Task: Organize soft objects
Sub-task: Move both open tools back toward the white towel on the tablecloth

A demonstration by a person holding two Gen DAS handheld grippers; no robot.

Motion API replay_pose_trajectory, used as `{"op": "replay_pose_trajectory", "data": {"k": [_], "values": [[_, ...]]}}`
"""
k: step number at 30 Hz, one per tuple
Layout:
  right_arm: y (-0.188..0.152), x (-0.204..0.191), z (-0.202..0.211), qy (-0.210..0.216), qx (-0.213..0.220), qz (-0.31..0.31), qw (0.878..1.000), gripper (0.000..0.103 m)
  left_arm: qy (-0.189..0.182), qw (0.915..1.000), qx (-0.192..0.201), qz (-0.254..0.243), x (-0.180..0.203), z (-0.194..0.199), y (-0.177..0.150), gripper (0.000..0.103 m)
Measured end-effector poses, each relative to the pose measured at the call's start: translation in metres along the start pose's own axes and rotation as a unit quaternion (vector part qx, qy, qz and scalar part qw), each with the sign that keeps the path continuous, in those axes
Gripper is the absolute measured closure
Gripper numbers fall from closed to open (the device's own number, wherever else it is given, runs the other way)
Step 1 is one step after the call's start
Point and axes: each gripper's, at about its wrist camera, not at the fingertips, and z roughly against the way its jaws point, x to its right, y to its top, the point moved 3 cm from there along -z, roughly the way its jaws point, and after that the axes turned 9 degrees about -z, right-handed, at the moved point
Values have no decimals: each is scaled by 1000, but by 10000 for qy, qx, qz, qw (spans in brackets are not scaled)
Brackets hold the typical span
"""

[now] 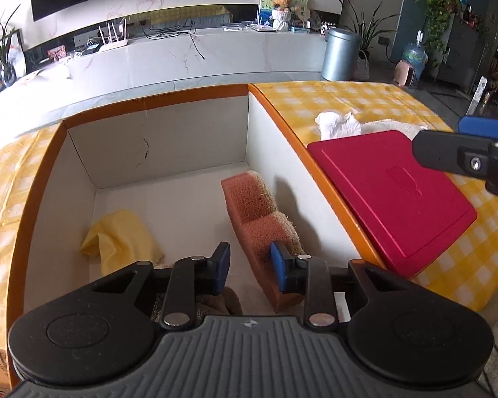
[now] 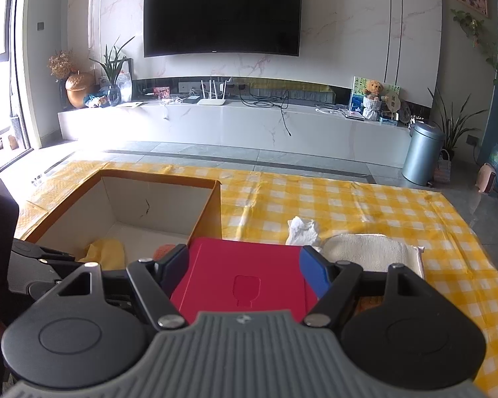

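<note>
My left gripper (image 1: 250, 270) points steeply down into the box (image 1: 43, 179), its jaws drawn partly in with a gap between them. Its right pad (image 1: 282, 267) lies against the near end of the sponge (image 1: 259, 212), while the left pad (image 1: 223, 265) stands clear of it, so I see nothing clamped; I call it released. The sponge leans on edge along the box's right wall, orange foam facing me and a straw-coloured scrub side toward the wall. Under the gripper a brownish soft thing (image 1: 222, 301) shows on the box floor, mostly hidden by the fingers; I cannot tell what it is. To the left on the floor lies a crumpled yellow cloth (image 1: 123, 242).

My right gripper (image 2: 244, 265) tilts down more gently over the red lid (image 2: 242, 265), jaws spread wide and empty, hovering above it with no contact that I can see. The lid lies flat on the checked tablecloth (image 2: 381, 212) just beside the box's right wall. Past the lid's far right corner sits a folded white towel (image 2: 372, 248), and just beyond it, touching its left end, a crumpled white tissue (image 2: 302, 230). The black body of the left gripper shows at the left edge of the right view, over the box.

Far off are the white TV bench (image 2: 249, 122) and the dark screen (image 2: 222, 13) above it
</note>
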Motion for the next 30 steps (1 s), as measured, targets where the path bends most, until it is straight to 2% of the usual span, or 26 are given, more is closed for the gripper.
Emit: {"op": "replay_pose_trajectory", "data": {"k": [3, 7, 12, 15, 22, 24, 26, 30], "values": [[0, 1, 1, -3, 19, -6, 10000, 30, 160, 9998, -74, 26, -4, 3, -3, 70], [1, 5, 1, -22, 24, -34, 10000, 30, -1, 9998, -68, 203, -9, 11, -4, 68], [3, 14, 10, -58, 118, -37, 9999, 30, 78, 9993, 285, 249, -8, 30, 5, 41], [8, 29, 22, -151, 266, -164, 9994, 30, 126, 9978, 509, 406, -10, 42, 13, 36], [17, 83, 47, -580, 567, -655, 9945, 30, 422, 9921, 962, 687, -12, 68, 28, 27], [18, 99, 49, -757, 598, -823, 9919, 28, 400, 9920, 1024, 625, -7, 73, 34, 27], [17, 114, 47, -965, 559, -957, 9891, 19, 371, 9918, 1094, 544, 0, 78, 42, 27], [11, 137, 34, -1143, 390, -1225, 9851, 17, 361, 9917, 1200, 292, 21, 85, 57, 25]]}}
